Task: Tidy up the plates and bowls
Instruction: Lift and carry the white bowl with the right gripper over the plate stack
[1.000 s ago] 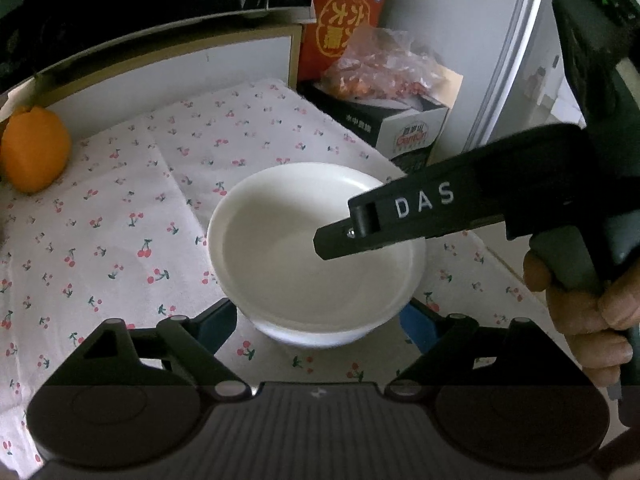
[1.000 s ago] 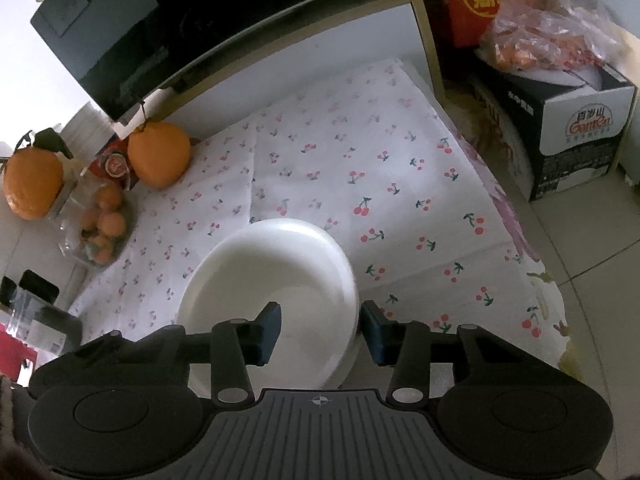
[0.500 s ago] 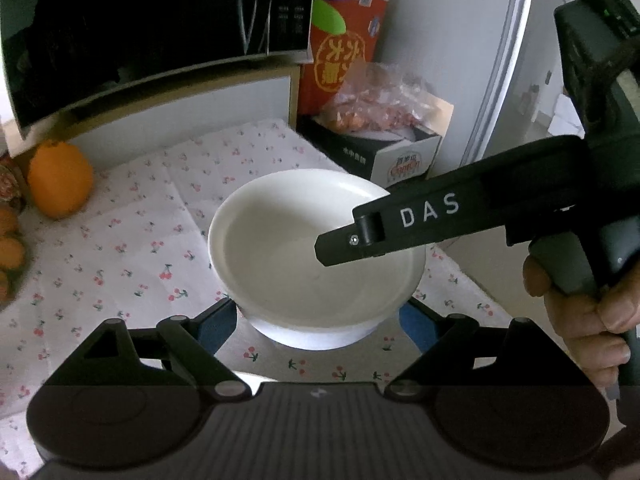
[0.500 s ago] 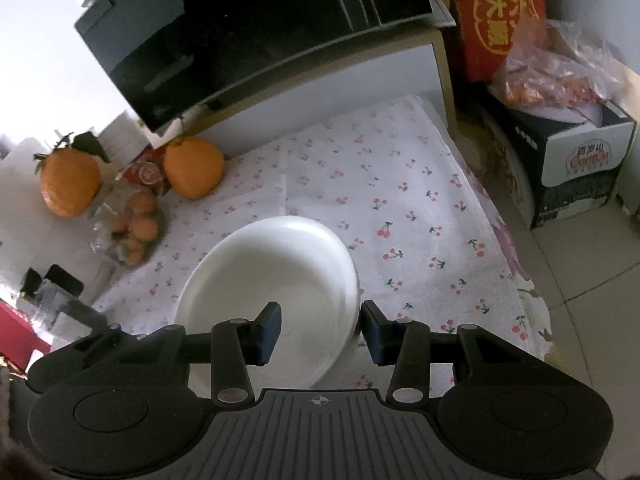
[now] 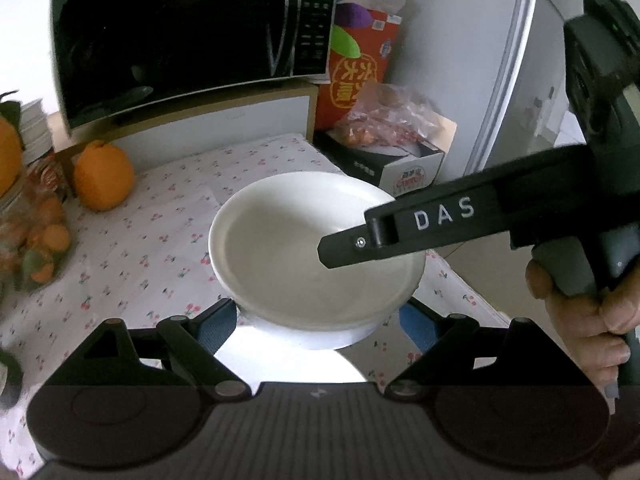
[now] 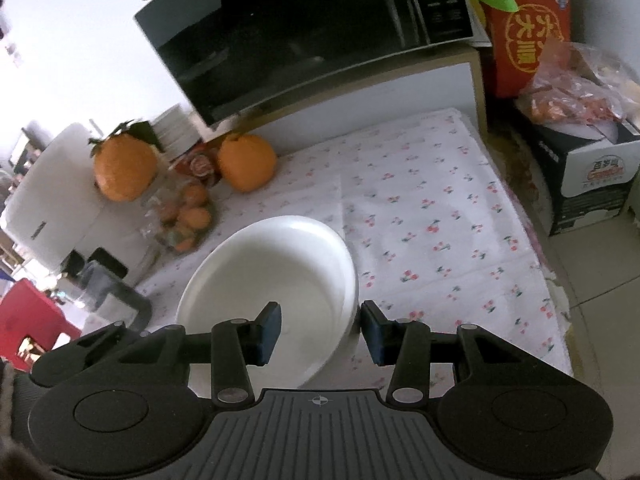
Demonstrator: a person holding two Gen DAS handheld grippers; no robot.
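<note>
A white bowl (image 5: 304, 248) is held up above the cherry-print tablecloth (image 5: 160, 216). My left gripper (image 5: 318, 326) has its blue pads on either side of the bowl's base and carries it. My right gripper (image 6: 320, 330) straddles the bowl's right rim (image 6: 344, 280), one pad inside and one outside, with a visible gap on both sides. In the left wrist view the right gripper's black finger (image 5: 400, 232) marked DAS reaches over the bowl from the right.
A black microwave (image 5: 180, 36) stands on a shelf at the back. Oranges (image 6: 246, 164) and a bag of small fruit (image 6: 184, 220) lie at the left. A cardboard box (image 6: 592, 172) and red carton (image 6: 524, 28) stand on the right, off the table's edge.
Both grippers and the bowl have risen away from the tablecloth; more of the microwave and the fruit on the left has come into view. The grip on the bowl looks unchanged.
</note>
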